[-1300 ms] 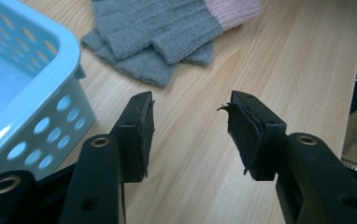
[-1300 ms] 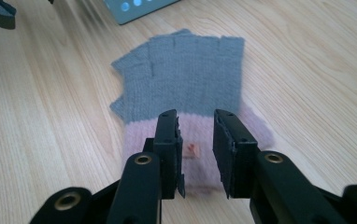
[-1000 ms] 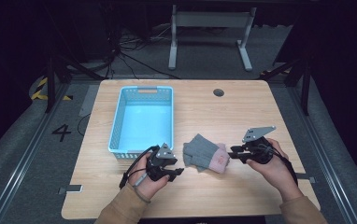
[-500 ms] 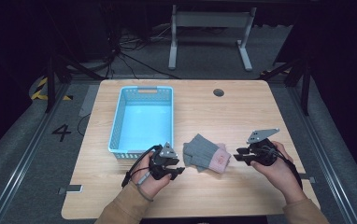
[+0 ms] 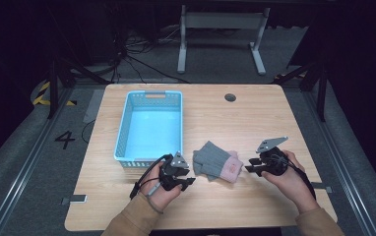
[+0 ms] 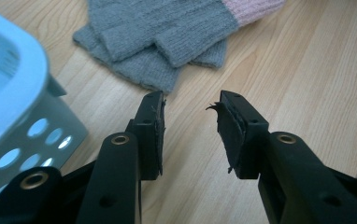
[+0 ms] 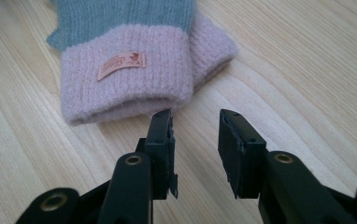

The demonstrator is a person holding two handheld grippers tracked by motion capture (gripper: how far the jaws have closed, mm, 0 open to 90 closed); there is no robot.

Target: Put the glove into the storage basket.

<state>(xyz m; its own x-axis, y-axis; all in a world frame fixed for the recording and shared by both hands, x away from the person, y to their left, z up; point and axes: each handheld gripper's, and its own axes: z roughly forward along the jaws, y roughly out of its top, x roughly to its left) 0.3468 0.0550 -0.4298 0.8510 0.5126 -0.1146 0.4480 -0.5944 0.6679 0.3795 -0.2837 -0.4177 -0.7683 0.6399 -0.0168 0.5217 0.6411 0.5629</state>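
Wooden desk holds soft, light grey gloves, blue basket at ten o'clock. Left gripper has just narrowed, right gripper just widened; both jaws empty. Pink cuff likely grips best.

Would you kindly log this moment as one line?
left claw: open, closing | right claw: open, opening | grey knitted gloves with pink cuffs: on table, untouched

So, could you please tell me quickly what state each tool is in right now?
Left tool: open, holding nothing, jaws just closing a little, short of the grey gloves.
Right tool: open, holding nothing, jaws just opening, short of the pink cuff.
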